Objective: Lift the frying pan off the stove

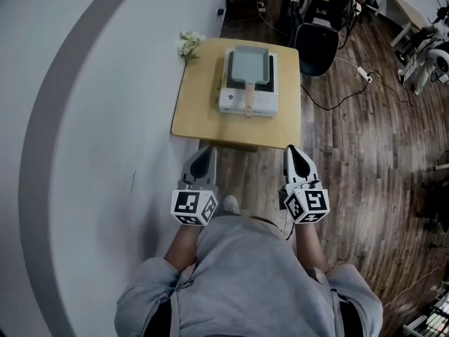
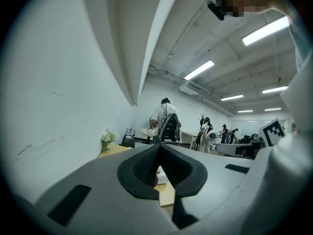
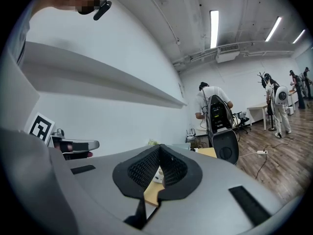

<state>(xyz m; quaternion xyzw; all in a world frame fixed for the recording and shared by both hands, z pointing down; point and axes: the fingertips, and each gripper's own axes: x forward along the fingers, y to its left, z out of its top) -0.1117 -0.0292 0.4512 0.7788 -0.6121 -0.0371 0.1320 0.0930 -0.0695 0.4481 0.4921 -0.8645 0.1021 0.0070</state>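
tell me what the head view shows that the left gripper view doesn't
Only the head view: the grey frying pan sitting on the white stove, its wooden handle pointing toward the person. Only the left gripper view: ceiling light strips and a person in a white shirt at a far desk. Both: the wooden table, the white flowers at its corner, and the left claw, shut and empty, short of the table.
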